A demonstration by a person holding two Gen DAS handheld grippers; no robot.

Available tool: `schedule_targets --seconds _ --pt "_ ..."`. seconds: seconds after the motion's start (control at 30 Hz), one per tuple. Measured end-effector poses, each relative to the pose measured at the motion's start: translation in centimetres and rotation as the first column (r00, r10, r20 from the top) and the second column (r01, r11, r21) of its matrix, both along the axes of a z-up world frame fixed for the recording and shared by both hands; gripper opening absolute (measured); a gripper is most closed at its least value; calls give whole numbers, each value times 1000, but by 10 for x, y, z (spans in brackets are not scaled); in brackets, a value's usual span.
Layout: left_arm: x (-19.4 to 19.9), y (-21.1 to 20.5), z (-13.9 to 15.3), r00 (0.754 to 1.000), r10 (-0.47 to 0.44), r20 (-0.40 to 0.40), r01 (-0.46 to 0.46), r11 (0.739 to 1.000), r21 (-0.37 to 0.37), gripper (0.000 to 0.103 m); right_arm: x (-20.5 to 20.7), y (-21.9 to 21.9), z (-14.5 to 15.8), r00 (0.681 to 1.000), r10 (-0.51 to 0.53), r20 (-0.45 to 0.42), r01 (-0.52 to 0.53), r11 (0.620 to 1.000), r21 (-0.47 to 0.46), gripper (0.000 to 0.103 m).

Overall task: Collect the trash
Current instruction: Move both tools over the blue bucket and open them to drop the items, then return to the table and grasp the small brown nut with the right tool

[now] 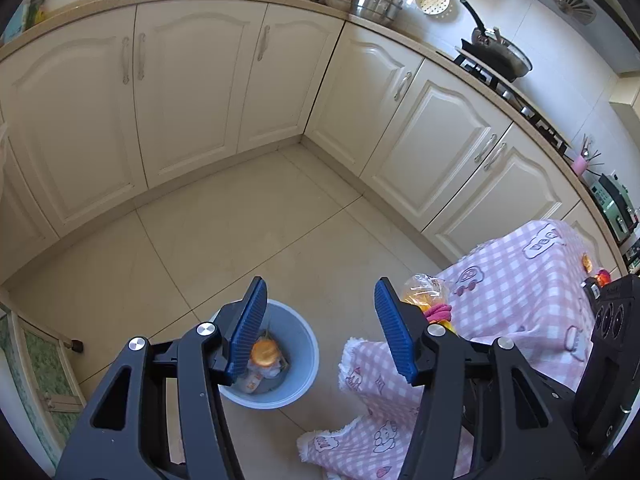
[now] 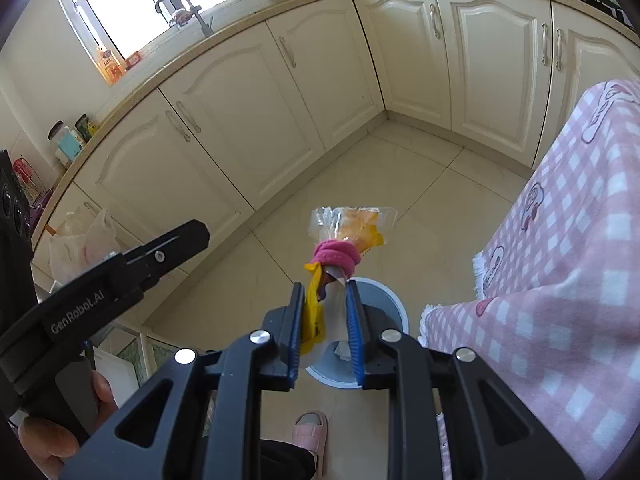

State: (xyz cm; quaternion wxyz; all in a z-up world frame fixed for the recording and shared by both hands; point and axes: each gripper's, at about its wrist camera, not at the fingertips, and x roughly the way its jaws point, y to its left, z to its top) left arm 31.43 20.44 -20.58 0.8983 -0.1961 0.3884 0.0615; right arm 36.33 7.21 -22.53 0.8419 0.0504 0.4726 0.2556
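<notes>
Black gripper arms fill the bottom of both views. Behind them spread the cream cabinets [image 1: 192,92], the tiled floor [image 1: 248,220] and a pink checked cloth [image 1: 520,280] at the right. Only the left wrist view looks into the blue bin [image 1: 296,368] at lower centre, where an orange-capped bottle [image 1: 264,354] lies; the right wrist view shows just its rim behind the jaws. Pitched downward, the left gripper [image 1: 320,332] has its jaws released, nothing between them. Also angled down, the right gripper [image 2: 324,328] is clenched on a trash bundle [image 2: 340,240] of clear wrapper, pink band and yellow scrap, held above the bin. Only the right view shows a hand [image 2: 60,436] and a pink slipper [image 2: 311,428].
</notes>
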Motion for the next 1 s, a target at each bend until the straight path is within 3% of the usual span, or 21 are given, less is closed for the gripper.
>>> schedule_targets --seconds 0.2,0.47,0.57,0.63,0.83,1.0 --pt "-3 9 -11 999 25 -37 -25 1000 -9 54 0 8 -10 1000 19 -21 -19 1000 -7 20" --pt "-11 21 -7 998 59 -25 -59 998 7 54 4 26 -8 999 36 -6 -36 999 1 20" --pt "-16 29 0 996 84 -4 -84 996 6 54 9 34 -2 998 53 19 -53 998 21 24" --pt "-19 33 7 996 94 8 -94 996 10 54 13 41 1 997 57 42 -57 998 13 38" --pt "-26 30 21 996 88 31 -89 996 17 55 10 43 17 994 56 94 -56 998 -6 39" --pt "-28 10 34 998 47 51 -48 999 22 55 -2 17 37 991 15 136 -13 1000 -14 39"
